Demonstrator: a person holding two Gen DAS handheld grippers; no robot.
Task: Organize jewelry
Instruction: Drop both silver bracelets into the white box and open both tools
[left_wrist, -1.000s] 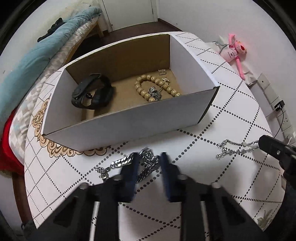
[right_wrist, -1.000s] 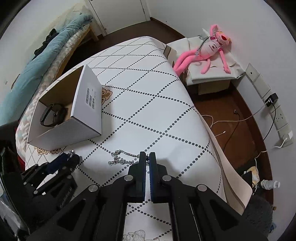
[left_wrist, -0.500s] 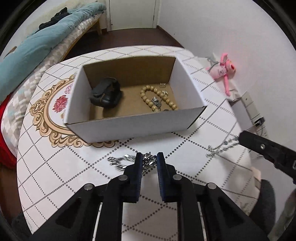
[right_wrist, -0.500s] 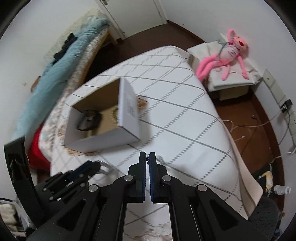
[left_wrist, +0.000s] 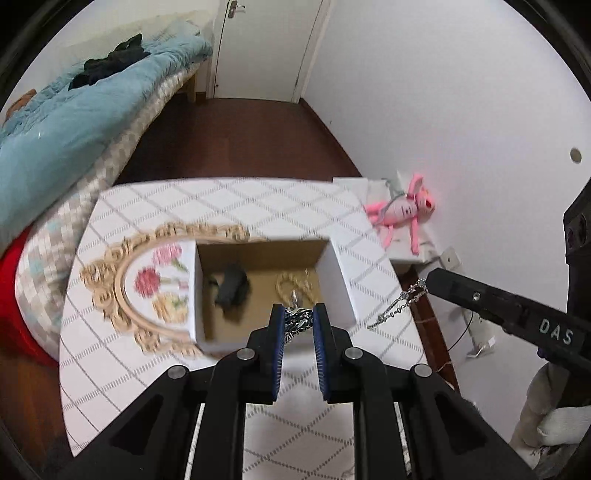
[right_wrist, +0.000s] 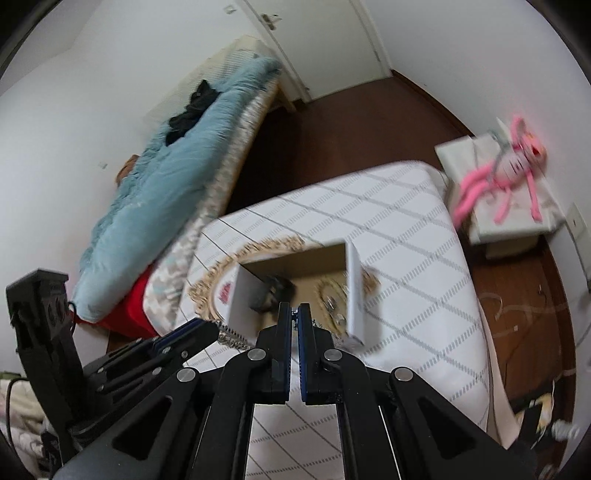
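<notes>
My left gripper (left_wrist: 299, 320) is shut on a thick silver chain bracelet (left_wrist: 298, 322) and holds it high above the front of the open white cardboard box (left_wrist: 345, 286). The box holds a black watch (left_wrist: 232, 286) and a gold bead bracelet (left_wrist: 293, 286). My right gripper (right_wrist: 294, 317) is shut on a thin silver chain (left_wrist: 400, 303), which dangles from its tip right of the box in the left wrist view. In the right wrist view the box (right_wrist: 354, 291) lies below the fingers, and the left gripper (right_wrist: 192, 334) with its chain is at the lower left.
The box stands on a round table (left_wrist: 258, 203) with a white diamond-pattern cloth and a gold floral emblem (left_wrist: 147, 280). A bed with a blue blanket (left_wrist: 81, 110) is to the left. A pink plush toy (left_wrist: 402, 210) lies on a low stand by the wall.
Both grippers have risen well above the table, each lifting its chain off the cloth. The left closed on the thick bracelet a second ago. The box now looks smaller and farther below.
</notes>
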